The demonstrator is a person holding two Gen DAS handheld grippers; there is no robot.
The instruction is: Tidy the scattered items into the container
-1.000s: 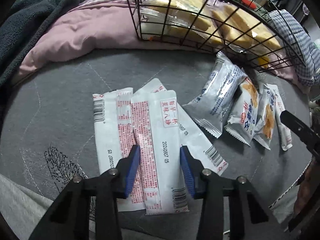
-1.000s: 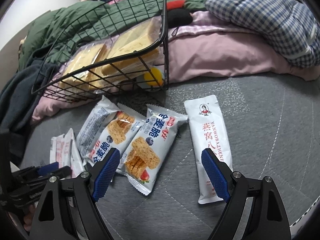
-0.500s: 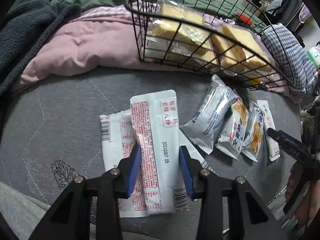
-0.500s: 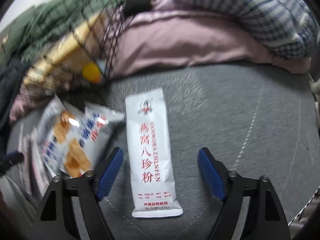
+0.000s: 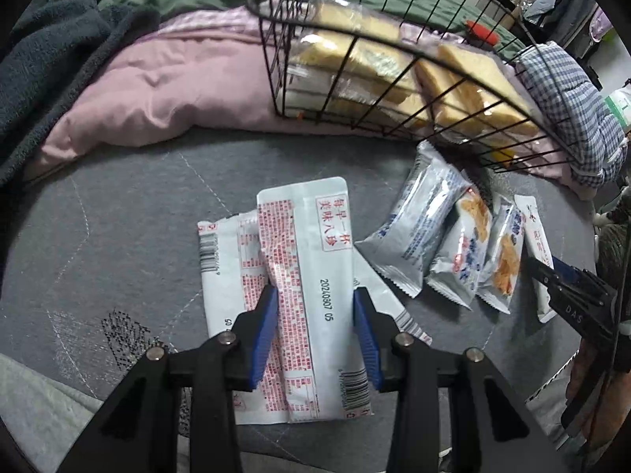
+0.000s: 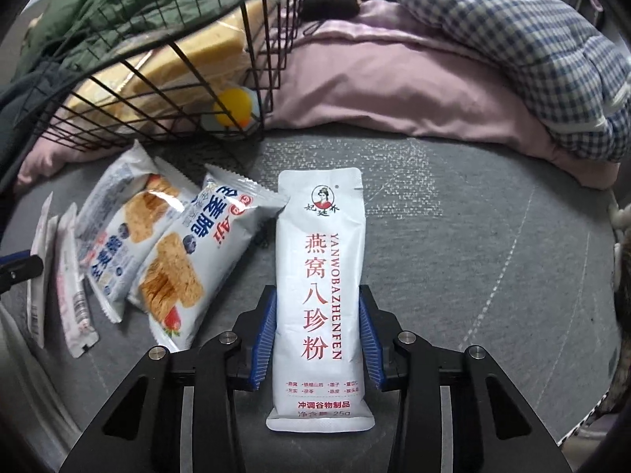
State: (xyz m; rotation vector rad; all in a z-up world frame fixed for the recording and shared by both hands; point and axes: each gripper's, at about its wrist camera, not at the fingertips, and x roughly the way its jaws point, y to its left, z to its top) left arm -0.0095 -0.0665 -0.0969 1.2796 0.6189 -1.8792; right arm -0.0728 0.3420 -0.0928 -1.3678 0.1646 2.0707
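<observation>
Left tongs [image 5: 314, 325] clamp a sachet [image 5: 311, 276]; right tongs [image 6: 317, 331] clamp another sachet [image 6: 319, 287].

white sachets [image 5: 311, 276], snack packs [image 6: 177, 260]; wire basket [image 5: 394, 63]

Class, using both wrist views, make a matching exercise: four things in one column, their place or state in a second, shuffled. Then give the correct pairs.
1. bread slices
2. white sachet
3. biscuit packets
4. date-stamped sachet

A. between left gripper jaws
B. lying loose on the grey cover
C. inside the wire basket
D. between right gripper jaws

Pairs: 1-C, 2-D, 3-B, 4-A
</observation>
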